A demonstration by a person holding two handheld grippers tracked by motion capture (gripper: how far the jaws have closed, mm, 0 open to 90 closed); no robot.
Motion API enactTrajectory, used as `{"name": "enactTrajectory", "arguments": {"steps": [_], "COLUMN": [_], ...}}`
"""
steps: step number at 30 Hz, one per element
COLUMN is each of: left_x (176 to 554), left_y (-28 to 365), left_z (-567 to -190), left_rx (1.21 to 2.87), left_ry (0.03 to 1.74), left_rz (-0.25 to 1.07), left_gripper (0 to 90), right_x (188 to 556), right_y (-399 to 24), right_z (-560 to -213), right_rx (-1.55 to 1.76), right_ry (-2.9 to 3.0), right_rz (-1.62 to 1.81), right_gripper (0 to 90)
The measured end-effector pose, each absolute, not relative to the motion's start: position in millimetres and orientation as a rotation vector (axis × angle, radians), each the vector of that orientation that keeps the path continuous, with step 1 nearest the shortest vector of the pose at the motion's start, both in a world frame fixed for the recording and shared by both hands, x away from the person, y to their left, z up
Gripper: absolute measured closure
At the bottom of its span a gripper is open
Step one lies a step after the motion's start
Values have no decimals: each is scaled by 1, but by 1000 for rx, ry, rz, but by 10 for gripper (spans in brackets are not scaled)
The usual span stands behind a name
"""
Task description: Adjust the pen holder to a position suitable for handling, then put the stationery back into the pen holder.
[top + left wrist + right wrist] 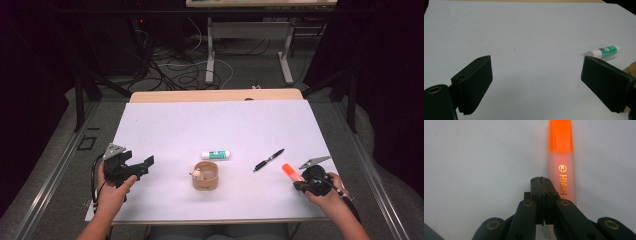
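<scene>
The right gripper (543, 180) has its fingers pressed together with nothing between them, and it sits just beside the orange highlighter (562, 167), which lies flat on the tabletop (200, 125) along the right side of the fingers. In the high view the highlighter (291, 171) shows near the front right corner, its orange cap end pointing away from the right hand (325, 190). With closed fingers so close alongside it, the gripper looks placed to nudge or line up with the marker rather than to seize it; a grasp would need the fingers to spread first and straddle the barrel.

The left gripper (536, 80) waits at the front left with its fingers wide apart and empty (bare white surface between them), aimed across the tabletop toward the middle. From there it faces the glue stick (604, 51) and the edge of the round cup (631, 70), so it seems parked in readiness rather than working.

The cup (205, 175) stands upright in the middle front, open end up, likely the place where loose items are meant to end up. The glue stick (216, 155) lies on its side just behind it, and a black pen (268, 160) lies slanted between cup and highlighter, all within easy reach of either hand.
</scene>
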State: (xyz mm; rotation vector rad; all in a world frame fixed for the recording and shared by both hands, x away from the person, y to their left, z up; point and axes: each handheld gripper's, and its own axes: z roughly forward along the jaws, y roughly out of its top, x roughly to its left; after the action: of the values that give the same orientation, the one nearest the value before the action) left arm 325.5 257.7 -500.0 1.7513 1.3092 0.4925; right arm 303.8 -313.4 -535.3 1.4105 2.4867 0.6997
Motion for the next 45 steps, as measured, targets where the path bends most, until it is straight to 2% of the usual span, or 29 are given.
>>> {"name": "enactTrajectory", "arguments": {"steps": [3,11,25,32,45], "left_x": [326,326,326,327,327], "left_y": [258,257,256,256,255], "left_z": [-500,-500,-500,-501,-503], "left_rx": [1752,1752,1749,1753,1755], "left_ry": [1308,1308,1310,1308,1314], "left_rz": [493,490,488,484,481], "left_gripper": [104,105,106,107,108], "right_x": [304,302,307,312,327], "right_y": [-318,-313,-316,-317,-318], "right_z": [-535,-528,-516,-515,-524], "right_rx": [1420,1375,1401,1362,1391], "right_ry": [2489,2474,2346,2356,2440], "right_rz": [720,736,753,669,612], "right_gripper": [892,789,479,423,469]}}
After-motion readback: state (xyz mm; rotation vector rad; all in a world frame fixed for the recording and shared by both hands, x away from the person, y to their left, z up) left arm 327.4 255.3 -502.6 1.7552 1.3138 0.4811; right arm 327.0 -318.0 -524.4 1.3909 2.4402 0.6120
